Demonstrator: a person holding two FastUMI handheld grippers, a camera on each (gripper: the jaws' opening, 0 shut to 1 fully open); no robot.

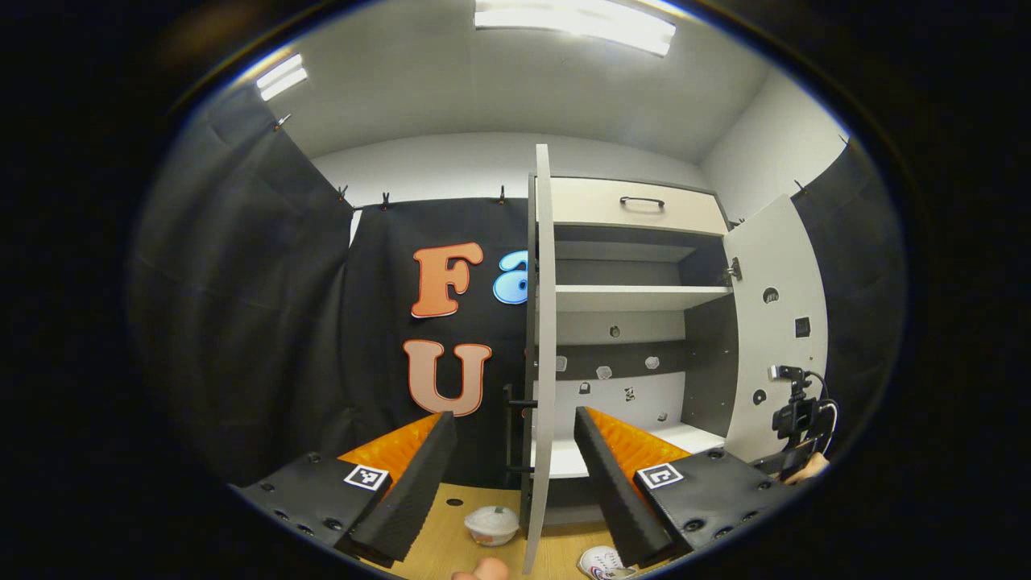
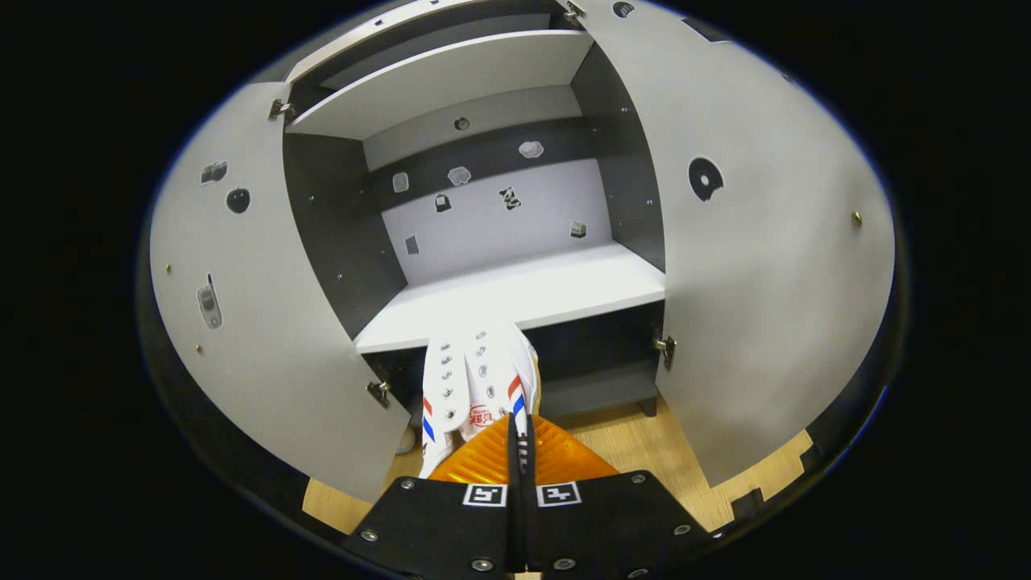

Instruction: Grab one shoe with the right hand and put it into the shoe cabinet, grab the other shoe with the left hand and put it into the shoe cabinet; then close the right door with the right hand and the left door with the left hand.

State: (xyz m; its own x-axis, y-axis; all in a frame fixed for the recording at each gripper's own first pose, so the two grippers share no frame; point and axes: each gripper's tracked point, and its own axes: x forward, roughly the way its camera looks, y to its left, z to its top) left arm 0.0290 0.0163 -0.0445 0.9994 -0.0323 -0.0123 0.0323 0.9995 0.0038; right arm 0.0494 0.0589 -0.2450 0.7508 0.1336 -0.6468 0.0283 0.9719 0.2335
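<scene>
Right gripper (image 2: 519,439) fingers clenched on white shoe (image 2: 475,379), lower centre; thin grip, could slip short of shelf (image 2: 515,294). Left gripper (image 1: 515,475) fingers released.

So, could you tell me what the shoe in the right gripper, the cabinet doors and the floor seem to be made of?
The shoe looks like white canvas or soft fabric: matte weave, metal eyelets, red and blue stripes. The cabinet doors seem to be laminated board with a smooth matte pale finish, with screw heads and metal hinges showing. The floor looks like light wood or wood-effect laminate, going by its grain; which one is unclear.
</scene>
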